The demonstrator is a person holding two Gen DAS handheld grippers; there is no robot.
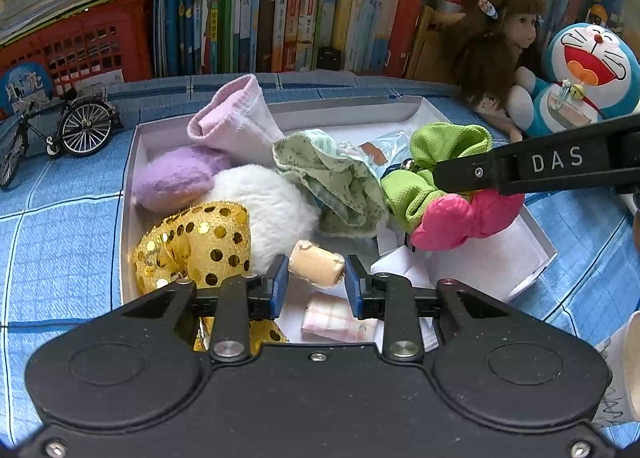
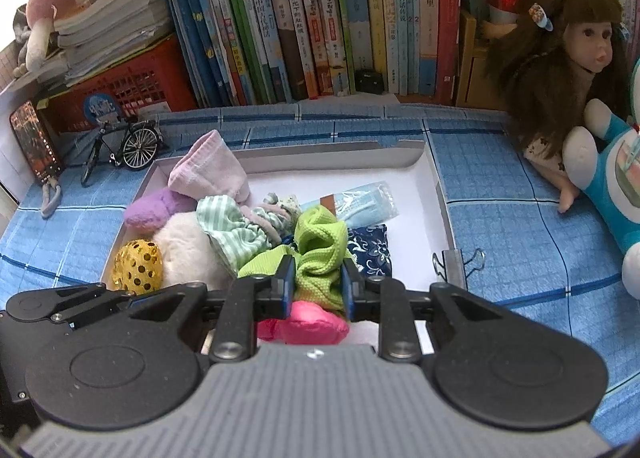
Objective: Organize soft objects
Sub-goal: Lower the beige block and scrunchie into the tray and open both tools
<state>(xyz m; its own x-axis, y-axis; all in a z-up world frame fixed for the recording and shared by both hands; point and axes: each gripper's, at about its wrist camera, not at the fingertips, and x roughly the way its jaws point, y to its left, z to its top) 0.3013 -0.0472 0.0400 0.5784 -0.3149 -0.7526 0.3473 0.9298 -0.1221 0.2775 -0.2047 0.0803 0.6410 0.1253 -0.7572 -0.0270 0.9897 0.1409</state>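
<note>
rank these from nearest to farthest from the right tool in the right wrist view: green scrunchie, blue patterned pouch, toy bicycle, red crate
1. green scrunchie, between the right tool's fingers.
2. blue patterned pouch, just right of it in the white box.
3. toy bicycle, far left on the blue cloth, past the box.
4. red crate, behind the bicycle, under stacked books.

Row of upright books [image 2: 320,17], red crate [image 2: 132,85], model bicycle [image 2: 124,149], long-haired doll [image 2: 576,69]

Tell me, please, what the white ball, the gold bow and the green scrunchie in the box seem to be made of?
White ball: fluffy plush or faux fur, matte, fuzzy edge. Gold bow: fabric covered with shiny round sequins. Green scrunchie: soft woven cloth, probably synthetic, with a fine textured weave and gathered folds.
</note>
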